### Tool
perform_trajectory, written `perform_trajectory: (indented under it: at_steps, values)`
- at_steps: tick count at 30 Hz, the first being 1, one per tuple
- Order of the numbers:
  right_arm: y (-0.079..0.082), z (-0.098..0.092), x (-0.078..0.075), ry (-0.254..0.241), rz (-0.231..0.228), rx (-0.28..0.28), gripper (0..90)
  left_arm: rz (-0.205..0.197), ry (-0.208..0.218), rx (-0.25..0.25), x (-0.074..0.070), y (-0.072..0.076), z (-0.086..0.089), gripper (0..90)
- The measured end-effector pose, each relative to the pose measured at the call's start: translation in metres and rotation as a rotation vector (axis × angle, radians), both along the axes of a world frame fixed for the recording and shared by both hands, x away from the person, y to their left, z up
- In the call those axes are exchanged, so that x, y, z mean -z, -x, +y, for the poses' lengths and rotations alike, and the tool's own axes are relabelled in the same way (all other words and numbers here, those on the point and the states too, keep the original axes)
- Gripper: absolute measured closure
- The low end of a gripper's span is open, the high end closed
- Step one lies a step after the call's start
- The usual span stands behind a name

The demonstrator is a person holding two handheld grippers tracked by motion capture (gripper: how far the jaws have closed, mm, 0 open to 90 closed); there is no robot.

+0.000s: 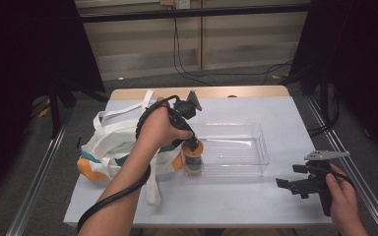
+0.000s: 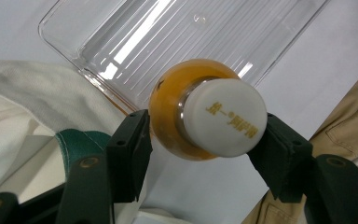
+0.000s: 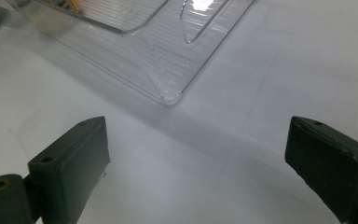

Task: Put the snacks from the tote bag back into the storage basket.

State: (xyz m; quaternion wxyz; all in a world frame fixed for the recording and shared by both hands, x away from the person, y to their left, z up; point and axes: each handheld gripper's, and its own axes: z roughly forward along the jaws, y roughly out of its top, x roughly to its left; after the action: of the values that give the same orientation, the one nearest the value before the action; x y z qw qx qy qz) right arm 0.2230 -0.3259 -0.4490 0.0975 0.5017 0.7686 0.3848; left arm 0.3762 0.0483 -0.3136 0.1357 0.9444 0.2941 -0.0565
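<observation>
Orange bottle [image 2: 193,116] standing in the clear tray's [image 1: 261,147] left end.
The left hand-held gripper [image 2: 205,144] hangs straight above it, jaws parted either side of the white cap [image 2: 226,122], not pressing; the right hand-held gripper [image 3: 198,163] gapes empty over the counter [image 1: 236,201].

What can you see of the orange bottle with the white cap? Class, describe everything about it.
The orange bottle is small and round-shouldered, seemingly translucent plastic, with a blue label in the high view. Its white cap, printed with yellow characters, is on. It stands upright inside the clear tray, at its left end beside the cloth bag. The left gripper straddles it, jaws slightly apart from it.
</observation>
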Motion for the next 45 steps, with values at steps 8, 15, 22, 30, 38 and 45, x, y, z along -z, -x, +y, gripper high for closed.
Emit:
perform_trajectory:
  at_steps: [8,15,22,30,38,45]
  values:
    - [0.005,-0.006,0.0,-0.001,0.001,0.015,6.3,-0.028,0.042,-0.01,-0.001,0.003,0.012,30.4]
    - [0.007,-0.005,-0.001,0.002,-0.003,0.019,6.3,-0.043,0.073,-0.015,-0.002,0.007,0.022,24.2]
    - [0.01,-0.008,0.0,0.002,0.006,0.023,6.3,-0.08,0.087,0.01,-0.001,0.01,0.027,17.4]
    - [0.011,-0.008,0.0,0.002,0.006,0.02,6.3,-0.093,0.107,0.013,0.001,0.014,0.031,14.5]
    - [0.01,-0.005,0.001,0.011,0.012,0.009,6.3,-0.121,0.117,0.033,0.001,0.021,0.037,11.1]
    - [0.009,-0.004,0.001,0.011,0.016,0.006,6.3,-0.112,0.139,0.027,0.003,0.024,0.046,10.1]
